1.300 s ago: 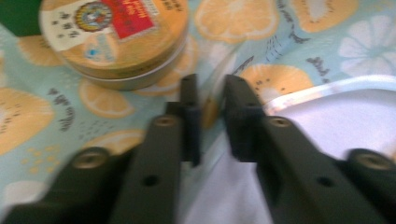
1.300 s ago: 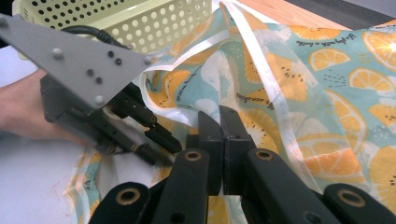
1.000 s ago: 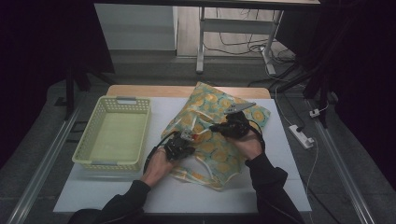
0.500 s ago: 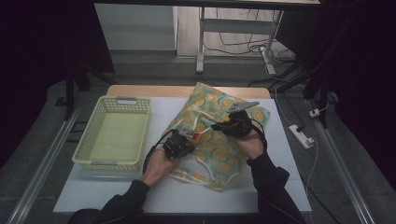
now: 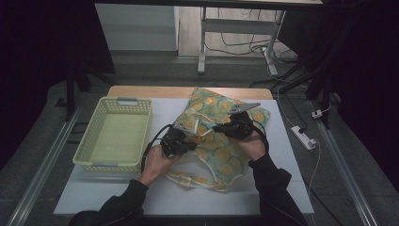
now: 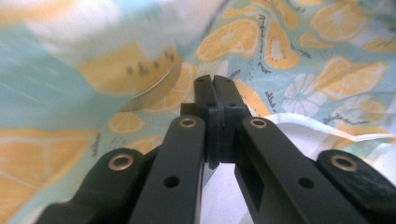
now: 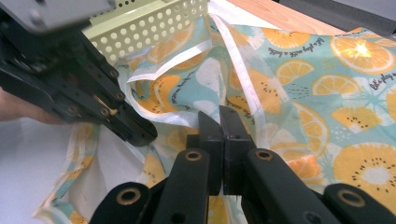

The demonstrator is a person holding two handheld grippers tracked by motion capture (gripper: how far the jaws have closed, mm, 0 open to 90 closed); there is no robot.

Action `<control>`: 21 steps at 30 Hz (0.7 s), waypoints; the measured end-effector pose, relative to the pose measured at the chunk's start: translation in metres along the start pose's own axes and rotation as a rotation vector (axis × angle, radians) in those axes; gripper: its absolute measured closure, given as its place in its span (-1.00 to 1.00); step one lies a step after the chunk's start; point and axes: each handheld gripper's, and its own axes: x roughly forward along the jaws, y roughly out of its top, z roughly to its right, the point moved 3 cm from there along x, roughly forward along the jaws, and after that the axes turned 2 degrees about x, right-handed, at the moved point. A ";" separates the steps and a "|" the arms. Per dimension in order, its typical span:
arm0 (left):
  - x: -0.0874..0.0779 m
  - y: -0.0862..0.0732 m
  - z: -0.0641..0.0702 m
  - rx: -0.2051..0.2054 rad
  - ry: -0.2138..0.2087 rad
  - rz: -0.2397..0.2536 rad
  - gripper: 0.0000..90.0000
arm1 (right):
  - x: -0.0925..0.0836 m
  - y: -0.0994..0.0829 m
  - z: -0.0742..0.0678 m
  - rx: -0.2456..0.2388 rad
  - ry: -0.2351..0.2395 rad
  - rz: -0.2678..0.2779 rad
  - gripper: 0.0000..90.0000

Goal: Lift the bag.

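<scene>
cloth [image 7: 327,93] print: small cursive lettering beside the orange slices, too fine to read for sure
basket [image 5: 115,136]: no lettering to be read

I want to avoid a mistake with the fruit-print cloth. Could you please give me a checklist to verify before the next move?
1. Left gripper shut: ok, the jaws are pressed together in the left gripper view.
2. Left gripper holds the cloth: cannot tell, no fabric is visible between the jaws.
3. Right gripper shut: ok, the jaws meet.
4. Right gripper holds the cloth: cannot tell, its tips lie against the fabric.
5. Basket free to receive the cloth: ok, nothing lies inside it.
6. Cloth lies fully on the table: ok, no edge hangs over.
</scene>
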 end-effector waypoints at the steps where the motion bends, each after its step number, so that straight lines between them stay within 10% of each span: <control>1: -0.002 0.001 0.001 -0.005 -0.004 0.005 0.99 | 0.000 0.000 0.000 0.000 0.000 -0.001 0.99; 21: -0.054 0.027 0.002 -0.018 -0.068 0.107 0.99 | -0.010 0.019 -0.018 -0.008 0.067 0.032 1.00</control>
